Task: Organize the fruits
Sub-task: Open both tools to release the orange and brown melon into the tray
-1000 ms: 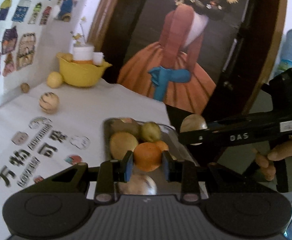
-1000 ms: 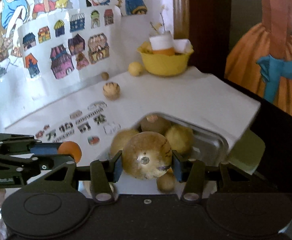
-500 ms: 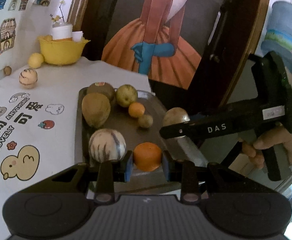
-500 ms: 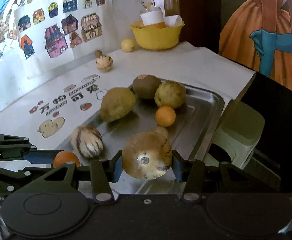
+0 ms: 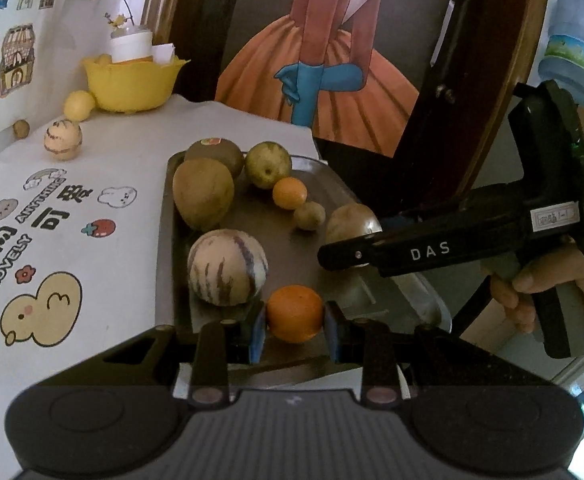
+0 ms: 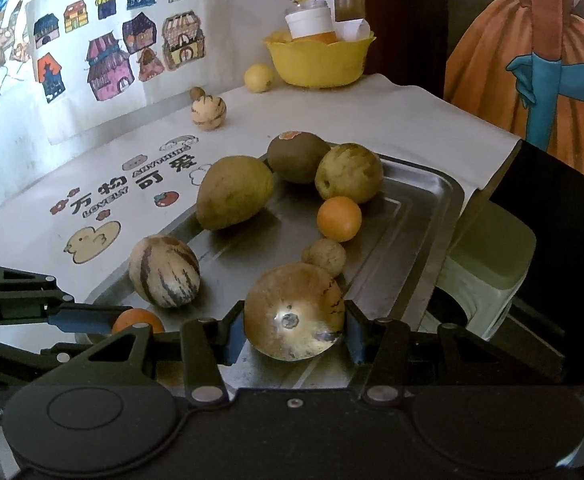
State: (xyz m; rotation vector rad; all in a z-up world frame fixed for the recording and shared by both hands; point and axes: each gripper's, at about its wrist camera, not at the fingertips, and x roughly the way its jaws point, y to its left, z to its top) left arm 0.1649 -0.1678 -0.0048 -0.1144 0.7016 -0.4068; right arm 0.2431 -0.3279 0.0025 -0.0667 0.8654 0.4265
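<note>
In the left wrist view, a small orange (image 5: 295, 313) is being clamped between the blue pads of the left claw (image 5: 294, 330), over the near end of the metal tray (image 5: 334, 184). A striped melon (image 5: 227, 266) is lying just ahead and left of that claw. Farther ahead, five more fruits are being carried by the tray: an oval brown fruit (image 5: 203, 194) with its long axis running away from the claw, a kiwi (image 5: 215, 155), a green pear (image 5: 268, 164), a second orange (image 5: 289, 193) and a small round fruit (image 5: 309, 216). Bare tray floor is being left open between melon and right rim.

In the right wrist view, a round tan fruit (image 6: 294, 311) is being gripped by the right claw (image 6: 294, 326), its stem end pointing back at the camera, above the tray's near right part. Three loose fruits are lying on the table (image 6: 392, 116) far ahead, near a yellow bowl (image 6: 319, 59).
</note>
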